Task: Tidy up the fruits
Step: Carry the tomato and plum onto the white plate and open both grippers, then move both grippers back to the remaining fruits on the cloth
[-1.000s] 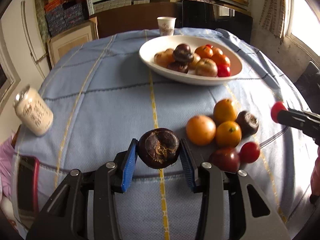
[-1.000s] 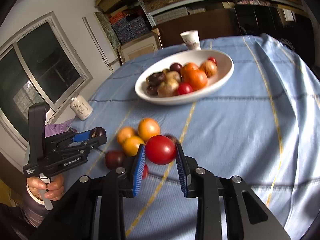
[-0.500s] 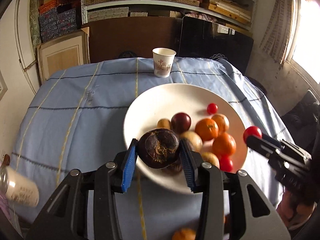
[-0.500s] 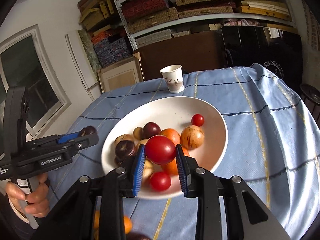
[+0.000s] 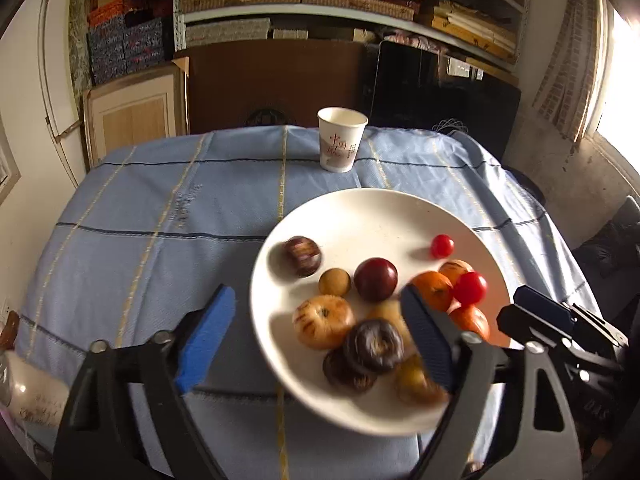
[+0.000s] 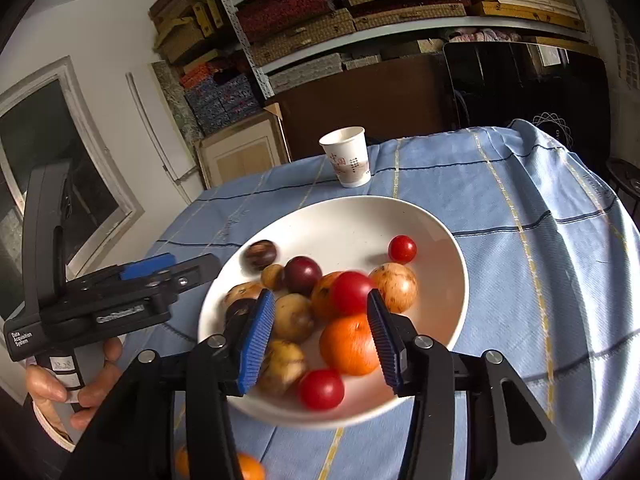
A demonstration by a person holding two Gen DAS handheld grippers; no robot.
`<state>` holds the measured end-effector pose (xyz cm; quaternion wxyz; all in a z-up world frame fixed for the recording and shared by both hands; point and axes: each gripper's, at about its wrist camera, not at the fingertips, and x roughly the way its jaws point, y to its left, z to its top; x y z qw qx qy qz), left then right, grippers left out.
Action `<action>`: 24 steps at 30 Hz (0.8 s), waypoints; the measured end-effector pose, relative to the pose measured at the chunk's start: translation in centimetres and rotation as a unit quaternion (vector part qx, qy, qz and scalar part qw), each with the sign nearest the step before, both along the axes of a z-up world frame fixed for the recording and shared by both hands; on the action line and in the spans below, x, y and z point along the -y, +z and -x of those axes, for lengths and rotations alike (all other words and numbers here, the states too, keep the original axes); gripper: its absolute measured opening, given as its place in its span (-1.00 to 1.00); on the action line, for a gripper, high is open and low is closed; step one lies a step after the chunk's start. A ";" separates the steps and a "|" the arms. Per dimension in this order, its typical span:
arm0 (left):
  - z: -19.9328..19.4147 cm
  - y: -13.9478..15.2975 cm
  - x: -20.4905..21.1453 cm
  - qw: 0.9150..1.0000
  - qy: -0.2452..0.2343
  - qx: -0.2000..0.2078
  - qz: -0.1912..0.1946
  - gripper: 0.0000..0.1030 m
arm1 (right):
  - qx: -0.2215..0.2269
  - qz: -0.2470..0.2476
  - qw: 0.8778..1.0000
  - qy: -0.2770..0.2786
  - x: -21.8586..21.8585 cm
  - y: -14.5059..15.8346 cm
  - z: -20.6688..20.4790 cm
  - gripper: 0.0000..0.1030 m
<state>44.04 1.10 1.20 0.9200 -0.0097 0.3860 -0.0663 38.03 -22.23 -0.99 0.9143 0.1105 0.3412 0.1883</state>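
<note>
So both grippers hang over the white bowl (image 5: 360, 208) with their jaws spread wide and nothing between them: left gripper (image 5: 316, 340) released above the bowl's near-left rim, right gripper (image 6: 320, 336) released above the middle of the pile. Bowl sits on the blue checked cloth (image 5: 160, 208), just in front of a paper cup (image 5: 342, 145), and works as the collecting spot, so the fruit is heaped in it. A dark wrinkled fruit (image 5: 302, 255) lies apart on the left side of the bowl floor, blurred, possibly rolling, hard to say. A red tomato (image 6: 352, 293) sits on top of the oranges (image 6: 348, 344) between the right gripper's blue pads (image 6: 256, 340), touching neither. A small cherry tomato (image 6: 402, 249) rests alone toward the far side. At least one orange fruit (image 6: 248, 468) lies on the cloth below the bowl's near rim, so sorting looks unfinished; next pick likely there.
</note>
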 end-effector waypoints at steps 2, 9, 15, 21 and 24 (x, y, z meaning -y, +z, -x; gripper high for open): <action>2.7 0.7 -0.8 1.000 0.001 0.013 0.009 0.78 | 0.006 -0.003 1.000 0.020 0.2 0.3 1.9 -0.04; 11.7 -1.2 -2.5 1.000 0.004 0.015 0.014 0.87 | -0.013 0.006 0.997 0.069 0.5 -1.7 7.6 -0.03; 16.0 -4.0 -3.7 1.000 0.006 -0.005 0.022 0.87 | -0.046 0.044 0.992 0.106 -1.3 -3.7 10.6 -0.03; 17.0 -4.9 -3.9 1.000 0.015 -0.012 0.014 0.87 | -0.045 0.077 0.990 0.113 -2.4 -4.0 11.2 -0.03; 17.2 -4.8 -4.0 1.000 0.017 -0.008 0.014 0.87 | -0.046 0.104 0.987 0.112 -2.9 -4.6 11.2 -0.03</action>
